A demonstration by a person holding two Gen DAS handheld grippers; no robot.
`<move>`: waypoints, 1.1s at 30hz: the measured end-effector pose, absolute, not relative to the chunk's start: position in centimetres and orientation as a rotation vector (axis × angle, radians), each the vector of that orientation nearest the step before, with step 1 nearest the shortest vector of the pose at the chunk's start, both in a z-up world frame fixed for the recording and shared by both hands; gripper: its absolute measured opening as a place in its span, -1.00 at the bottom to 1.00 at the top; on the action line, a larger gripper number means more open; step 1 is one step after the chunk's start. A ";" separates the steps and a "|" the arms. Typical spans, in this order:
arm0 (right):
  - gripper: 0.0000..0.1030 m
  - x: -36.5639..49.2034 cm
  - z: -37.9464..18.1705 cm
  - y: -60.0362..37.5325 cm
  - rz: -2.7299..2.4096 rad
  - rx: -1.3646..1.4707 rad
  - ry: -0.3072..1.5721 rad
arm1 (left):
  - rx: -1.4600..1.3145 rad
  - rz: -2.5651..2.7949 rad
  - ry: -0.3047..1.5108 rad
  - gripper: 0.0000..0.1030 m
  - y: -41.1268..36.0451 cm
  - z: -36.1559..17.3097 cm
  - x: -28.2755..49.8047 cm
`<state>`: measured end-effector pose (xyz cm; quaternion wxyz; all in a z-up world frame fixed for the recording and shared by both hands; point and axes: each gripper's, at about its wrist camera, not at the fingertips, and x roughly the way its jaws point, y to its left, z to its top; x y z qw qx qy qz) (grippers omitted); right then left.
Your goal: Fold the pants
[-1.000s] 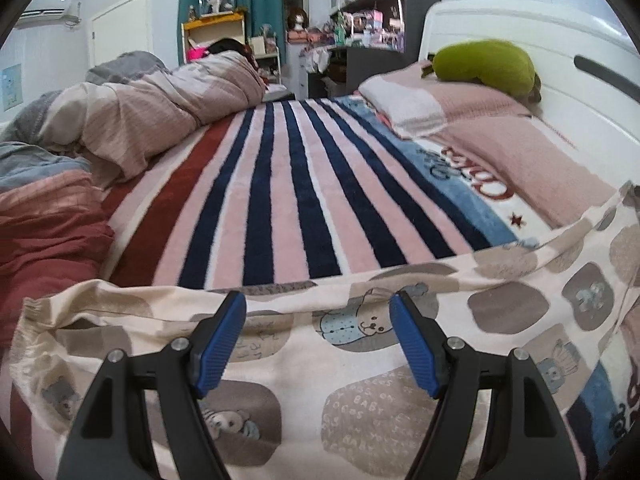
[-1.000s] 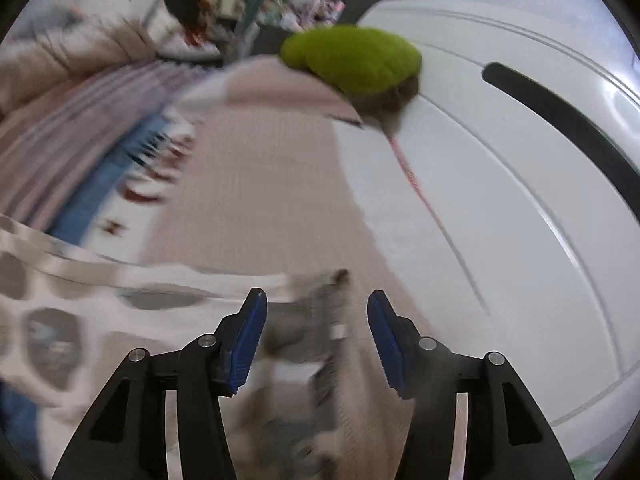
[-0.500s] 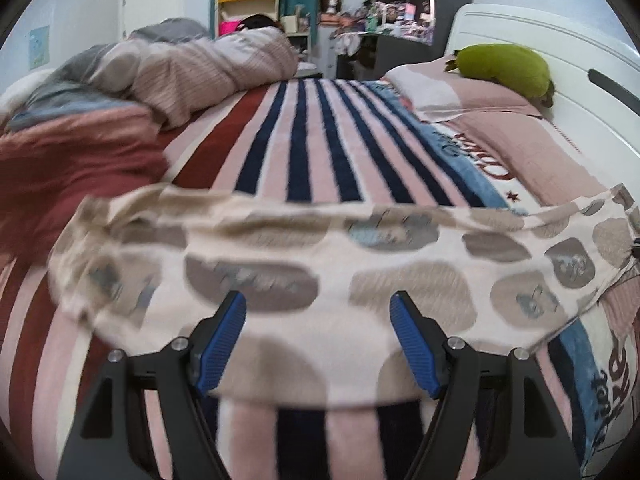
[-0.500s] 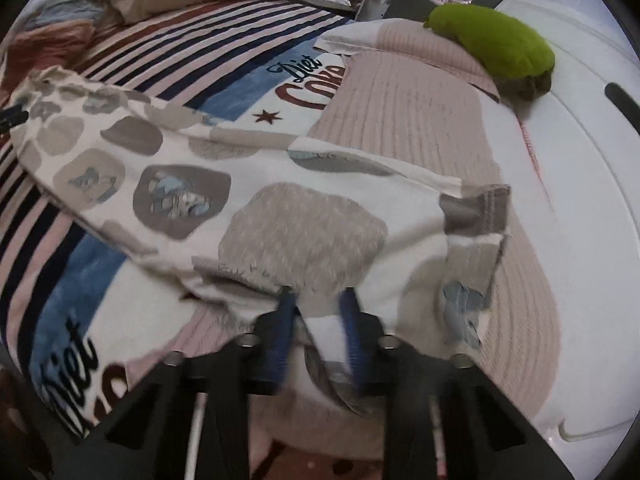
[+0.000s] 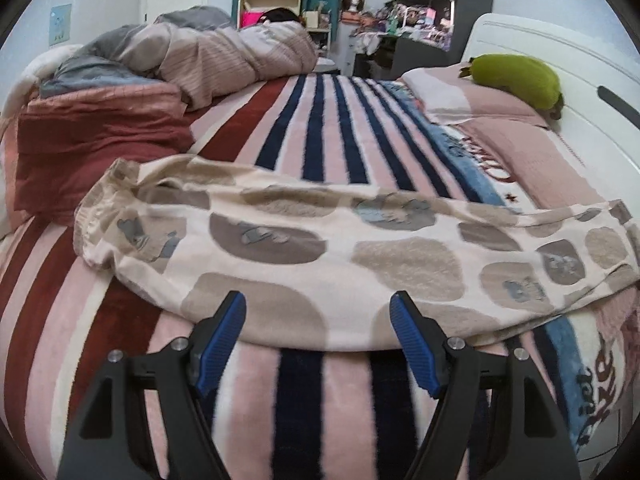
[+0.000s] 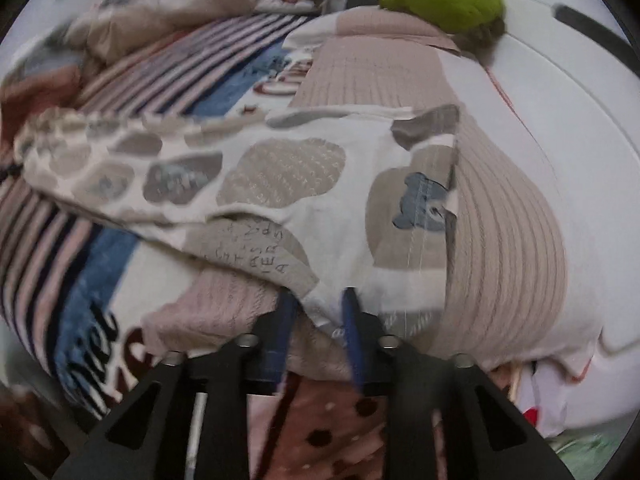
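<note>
Cream pants (image 5: 320, 248) across striped blanket (image 5: 312, 128) | left tongs (image 5: 318, 312) spread | right tongs (image 6: 318, 300) opening, hem between

the striped blanket (image 5: 320, 128) beyond the patterned pants (image 5: 320, 256) lies open. bunched bedding (image 5: 200, 60) blocks the left, the pillow (image 6: 500, 200) and white headboard (image 6: 560, 100) hem the right.
</note>
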<state>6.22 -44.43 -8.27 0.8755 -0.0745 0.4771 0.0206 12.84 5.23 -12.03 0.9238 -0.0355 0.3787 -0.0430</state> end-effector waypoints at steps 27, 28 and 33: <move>-0.81 6.9 -9.5 -46.6 -0.124 0.072 0.588 | -0.140 -0.112 0.700 0.40 3.5 -8.6 11.4; -0.85 7.0 -9.3 -46.7 -0.116 0.076 0.586 | -0.139 -0.112 0.700 0.40 3.6 -8.7 11.3; -0.90 7.2 -7.2 -45.9 -0.049 0.099 0.563 | -0.135 -0.124 0.700 0.40 4.6 -8.8 11.0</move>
